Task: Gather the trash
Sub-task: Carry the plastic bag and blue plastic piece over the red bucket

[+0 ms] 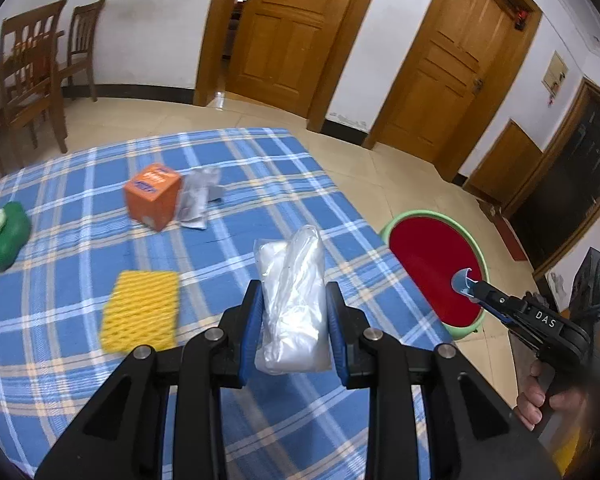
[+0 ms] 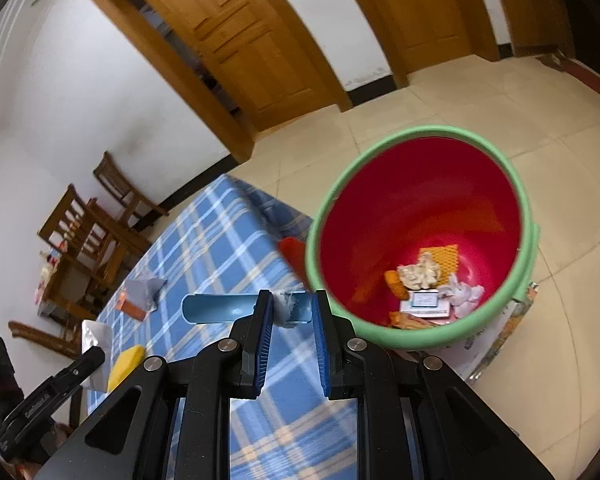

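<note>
- Blue plaid tablecloth [image 1: 80, 360] covering the table; red bin with green rim [image 2: 524, 216] sitting on the floor just beside it.
- Right gripper [image 2: 292, 308] clenching a light-blue curved plastic piece [image 2: 220, 309], long axis crosswise to the fingers, near the rim.
- Carry it fully over the opening before releasing.
- Left gripper [image 1: 294, 308] gripping a crumpled clear plastic bag [image 1: 292, 304], pointing forward.

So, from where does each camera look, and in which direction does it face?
Left wrist: on the left gripper, above the checked tablecloth, facing the doors; fingers clamp a clear plastic bag; the right gripper and its hand show.
Right wrist: on the right gripper, tilted toward the red bin; it pinches a blue half-tube.
Shared: tablecloth, bin, orange box, yellow foam net.
</note>
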The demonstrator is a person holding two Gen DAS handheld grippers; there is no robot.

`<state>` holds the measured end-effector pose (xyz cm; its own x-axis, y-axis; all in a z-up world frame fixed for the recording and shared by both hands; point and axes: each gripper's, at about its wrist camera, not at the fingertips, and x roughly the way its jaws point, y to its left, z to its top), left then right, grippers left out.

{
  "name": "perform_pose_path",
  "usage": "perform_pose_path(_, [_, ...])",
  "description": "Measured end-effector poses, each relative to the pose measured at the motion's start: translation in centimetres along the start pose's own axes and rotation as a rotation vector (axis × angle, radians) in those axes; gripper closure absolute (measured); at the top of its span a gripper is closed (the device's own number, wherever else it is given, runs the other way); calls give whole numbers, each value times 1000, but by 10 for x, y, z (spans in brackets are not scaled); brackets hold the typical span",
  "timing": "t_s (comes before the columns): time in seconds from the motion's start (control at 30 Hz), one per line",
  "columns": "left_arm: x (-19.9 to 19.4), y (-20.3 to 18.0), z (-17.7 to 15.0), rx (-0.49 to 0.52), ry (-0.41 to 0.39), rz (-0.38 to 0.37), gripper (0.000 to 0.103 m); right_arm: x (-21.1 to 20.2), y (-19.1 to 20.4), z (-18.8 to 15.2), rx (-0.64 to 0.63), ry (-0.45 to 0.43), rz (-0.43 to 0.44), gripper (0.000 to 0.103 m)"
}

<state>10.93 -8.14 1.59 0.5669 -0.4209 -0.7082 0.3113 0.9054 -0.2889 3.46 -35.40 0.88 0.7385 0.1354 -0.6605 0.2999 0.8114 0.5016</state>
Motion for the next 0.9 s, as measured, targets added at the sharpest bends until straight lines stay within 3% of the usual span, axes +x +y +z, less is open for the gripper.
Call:
perform_pose_path(0.6, [53,-85,15,149,73,-64,72,-9,-80,17,118,-63,-138,82])
perform_pose_path(0.9, [84,-117,14,204,126,-85,72,-6,-101,20,129,-68,-180,81])
